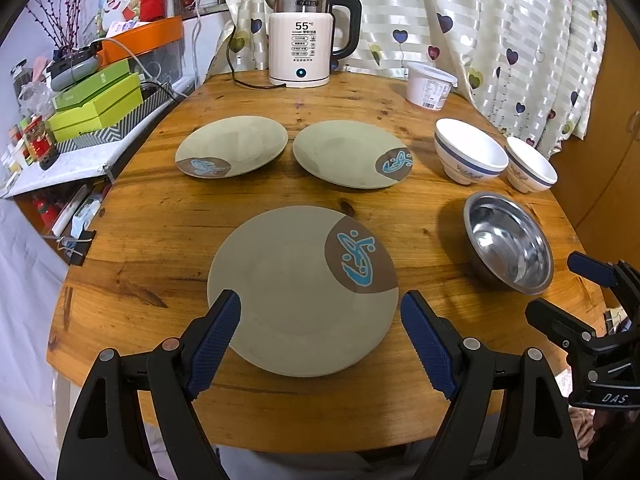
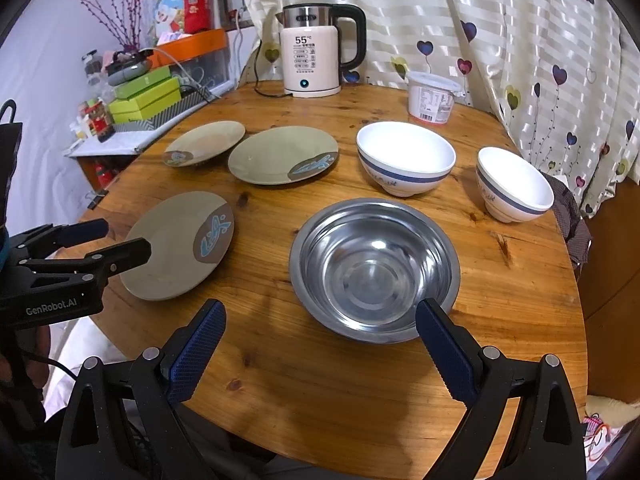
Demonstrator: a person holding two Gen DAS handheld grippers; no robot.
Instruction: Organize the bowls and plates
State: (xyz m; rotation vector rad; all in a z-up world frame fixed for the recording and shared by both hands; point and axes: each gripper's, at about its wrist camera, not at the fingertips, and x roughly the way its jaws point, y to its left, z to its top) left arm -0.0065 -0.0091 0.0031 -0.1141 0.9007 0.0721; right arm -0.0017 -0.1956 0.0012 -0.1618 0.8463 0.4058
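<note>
Three grey-green plates with a brown patch and blue fish lie on the round wooden table (image 1: 160, 232): a near plate (image 1: 302, 288), a far left plate (image 1: 232, 146) and a far middle plate (image 1: 352, 154). Two white bowls with a blue band, a bigger bowl (image 2: 406, 158) and a smaller bowl (image 2: 514, 184), stand at the right. A steel bowl (image 2: 374, 264) sits in front of them. My left gripper (image 1: 320, 308) is open, above the near plate's front edge. My right gripper (image 2: 320, 316) is open, just before the steel bowl's near rim.
A cream electric kettle (image 1: 302, 46) showing 55 stands at the table's back, with a white plastic tub (image 1: 430, 86) to its right. Green boxes (image 1: 96, 104) and clutter sit on a shelf at the left. A heart-patterned curtain (image 2: 520, 40) hangs behind.
</note>
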